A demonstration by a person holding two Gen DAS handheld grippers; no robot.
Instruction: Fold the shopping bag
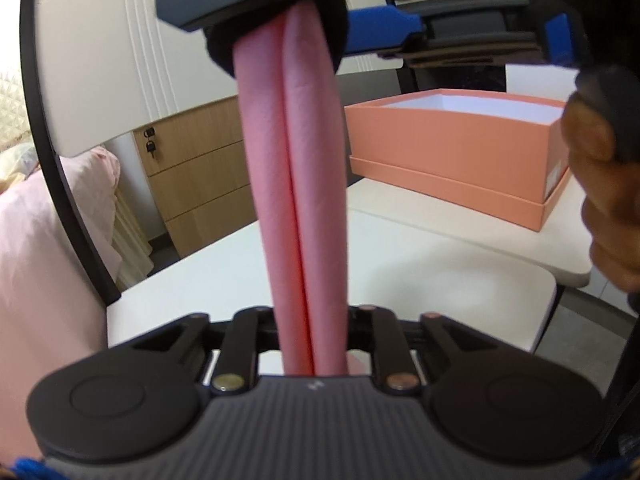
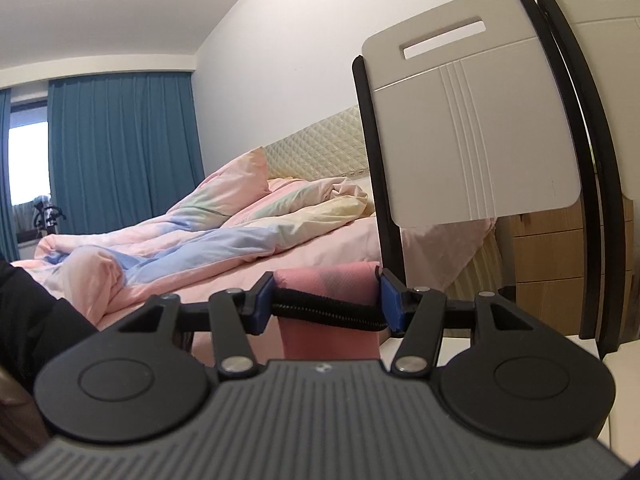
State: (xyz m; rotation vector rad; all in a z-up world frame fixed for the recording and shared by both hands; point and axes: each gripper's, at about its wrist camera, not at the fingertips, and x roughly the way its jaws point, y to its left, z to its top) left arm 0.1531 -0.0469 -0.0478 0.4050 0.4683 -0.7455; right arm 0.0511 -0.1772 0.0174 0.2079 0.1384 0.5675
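Two grippers share one pink shopping bag point(image 1: 298, 184): its rolled length is strung upward from the left gripper point(image 1: 312, 344), clenched on its lower end, to the right gripper point(image 2: 326, 300), clamped across its top.

One pink shopping bag point(image 1: 296, 208) is in view, gathered into two long rolls side by side, with two grippers at work on it: the left gripper point(image 1: 310, 354) near and the right gripper point(image 1: 384, 36) far. One salmon box point(image 1: 452, 148) sits on its one lid point(image 1: 444, 196) to the right on one white table point(image 1: 224, 280). Two chair backs point(image 2: 472, 120) stand to the right of one bed point(image 2: 240, 240), two blue curtains point(image 2: 120, 148) hang at far left, and one wooden drawer unit point(image 1: 192, 176) has three drawers.
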